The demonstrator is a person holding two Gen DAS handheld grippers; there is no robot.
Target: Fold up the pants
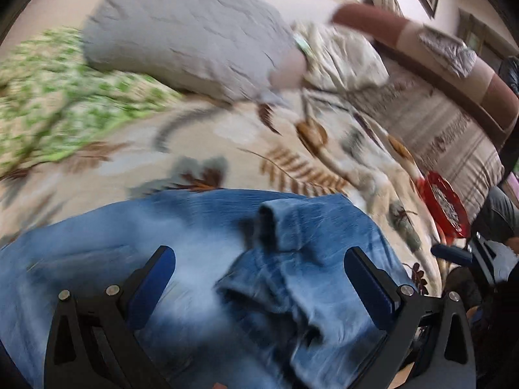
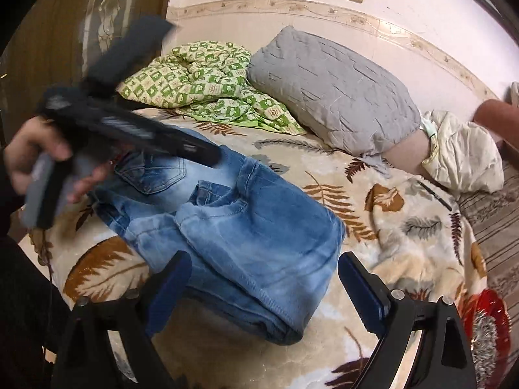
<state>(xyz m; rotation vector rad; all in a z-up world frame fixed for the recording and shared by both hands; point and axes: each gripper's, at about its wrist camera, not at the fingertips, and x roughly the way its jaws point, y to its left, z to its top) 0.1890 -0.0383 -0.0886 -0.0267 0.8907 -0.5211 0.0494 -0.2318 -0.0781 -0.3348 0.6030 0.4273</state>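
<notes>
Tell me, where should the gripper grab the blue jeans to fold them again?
Probably the loose leg cuff lying on top of the jeans. It sticks up from the flat stack, so an open gripper could come down from above and pinch it. The right gripper hangs open just in front of the jeans.

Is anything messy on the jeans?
Yes. The jeans are folded, but a cuff on top sits bunched and crooked instead of flat. Both grippers, left and right, are open above them.

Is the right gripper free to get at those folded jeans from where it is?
Probably yes. The right gripper is open and empty, with the jeans lying directly ahead between its fingers on the bedspread, nothing between them.
</notes>
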